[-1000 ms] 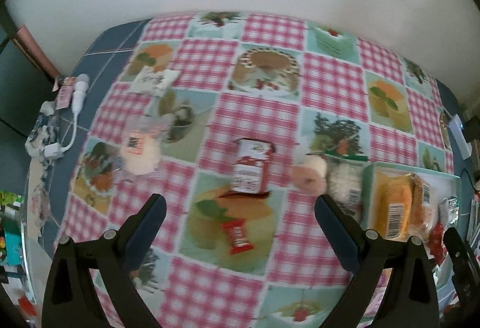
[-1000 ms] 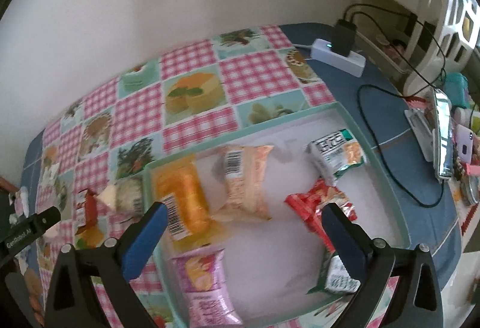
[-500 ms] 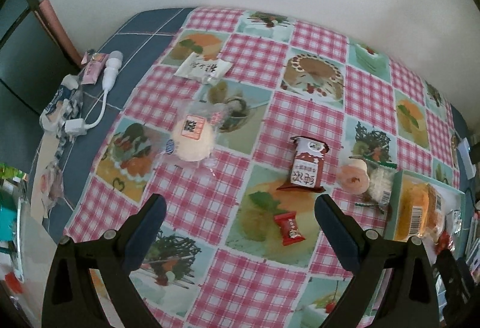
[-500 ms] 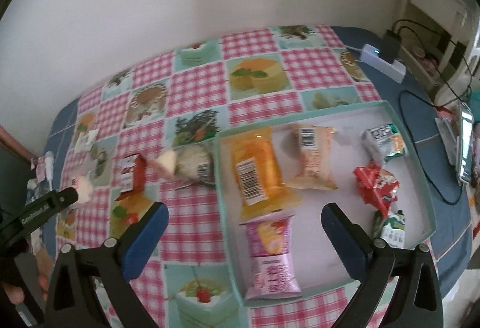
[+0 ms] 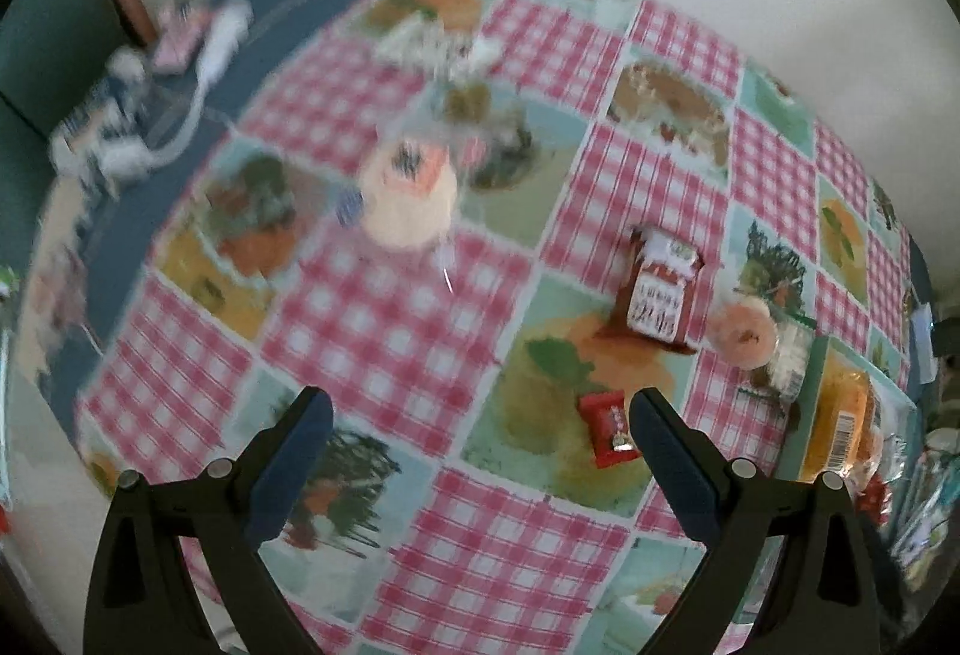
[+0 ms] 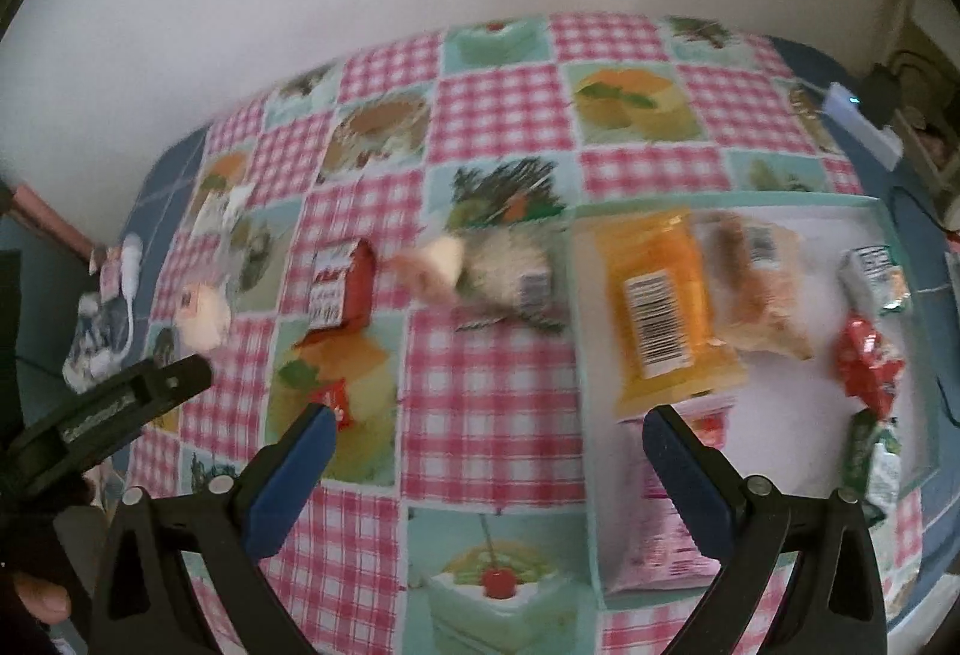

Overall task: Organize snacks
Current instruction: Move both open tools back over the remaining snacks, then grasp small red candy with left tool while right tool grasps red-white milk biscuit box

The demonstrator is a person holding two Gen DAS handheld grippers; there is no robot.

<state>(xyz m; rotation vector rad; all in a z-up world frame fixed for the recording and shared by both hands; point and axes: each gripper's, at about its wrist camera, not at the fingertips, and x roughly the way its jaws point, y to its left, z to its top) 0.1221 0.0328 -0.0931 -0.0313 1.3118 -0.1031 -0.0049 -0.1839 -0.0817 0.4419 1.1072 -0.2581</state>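
Tongs [image 5: 477, 424] on the left are spread wide and empty above the counter [image 5: 384, 319], touching nothing. A loose snack should be picked one at a time, with both fingers lowered astride it and closed across its narrow side, so the wrapper is not crushed. Nearest lies the candy [image 5: 609, 430], just beside the right finger; farther off stand the red pack [image 5: 660, 292] and the roll [image 5: 747, 334], with the bun [image 5: 408, 202] well apart. The right tongs [image 6: 483, 433] are likewise gaping and empty, held over the counter beside the tray [image 6: 900, 295], where several snacks already lie.
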